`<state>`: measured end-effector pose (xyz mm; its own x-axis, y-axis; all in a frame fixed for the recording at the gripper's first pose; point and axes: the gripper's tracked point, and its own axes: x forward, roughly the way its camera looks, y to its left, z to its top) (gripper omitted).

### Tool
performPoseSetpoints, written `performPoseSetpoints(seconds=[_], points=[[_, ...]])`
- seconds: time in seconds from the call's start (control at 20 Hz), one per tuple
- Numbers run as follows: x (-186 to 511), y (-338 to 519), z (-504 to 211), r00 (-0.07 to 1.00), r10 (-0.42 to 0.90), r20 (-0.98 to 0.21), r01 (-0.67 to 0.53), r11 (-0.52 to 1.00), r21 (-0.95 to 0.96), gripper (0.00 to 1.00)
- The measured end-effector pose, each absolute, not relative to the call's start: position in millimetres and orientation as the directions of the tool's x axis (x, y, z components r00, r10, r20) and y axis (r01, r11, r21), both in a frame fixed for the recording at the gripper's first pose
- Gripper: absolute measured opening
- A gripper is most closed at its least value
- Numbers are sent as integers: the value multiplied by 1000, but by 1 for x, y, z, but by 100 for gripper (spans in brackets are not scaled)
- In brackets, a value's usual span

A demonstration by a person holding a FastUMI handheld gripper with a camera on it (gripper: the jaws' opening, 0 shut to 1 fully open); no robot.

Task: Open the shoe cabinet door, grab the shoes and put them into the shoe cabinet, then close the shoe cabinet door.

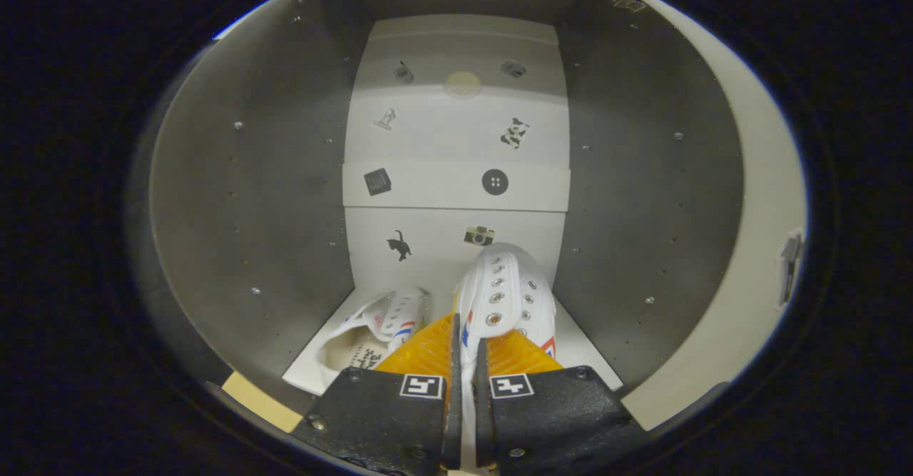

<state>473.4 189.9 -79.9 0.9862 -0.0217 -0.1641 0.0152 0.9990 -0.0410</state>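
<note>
Shoe cabinet [642,198]: open, grey side walls, white back panel with small stickers.
Inside: two white shoes on the white floor.
Left shoe [378,330]: lies near the left wall, opening facing near.
Right shoe [508,297]: white, metal eyelets, red-blue stripe, toe pointing far.
Gripper [465,351]: fingers nearly together, pinching the right shoe's near edge.

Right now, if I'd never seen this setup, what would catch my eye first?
Probably the white shoe pinched between the gripper fingers, its toe pointing into the cabinet. A second white shoe lies on the cabinet floor just beside it. Behind them, the pale back wall is dotted with small stickers, including a black cat and a camera.
</note>
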Motion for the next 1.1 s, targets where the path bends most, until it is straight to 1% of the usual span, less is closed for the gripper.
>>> performPoseSetpoints(seconds=[0.25, 0.45, 0.65, 0.9, 0.95, 1.0, 1.05, 1.1], points=[[511, 192, -101, 966, -38, -255, 25, 998, -56, 11], [523, 208, -125, 943, 10, -332, -9, 1000, 3, 11], [527, 210, -132, 932, 25, -361, 8, 996, 88, 11], [526, 212, -131, 929, 8, -369, 30, 995, 97, 13], [525, 210, -131, 932, -2, -361, 42, 994, 103, 16], [525, 210, -129, 937, -7, -350, 49, 993, 111, 32], [521, 209, -127, 938, -14, -346, 56, 992, 110, 37], [518, 208, -125, 941, -22, -338, 65, 991, 117, 46]])
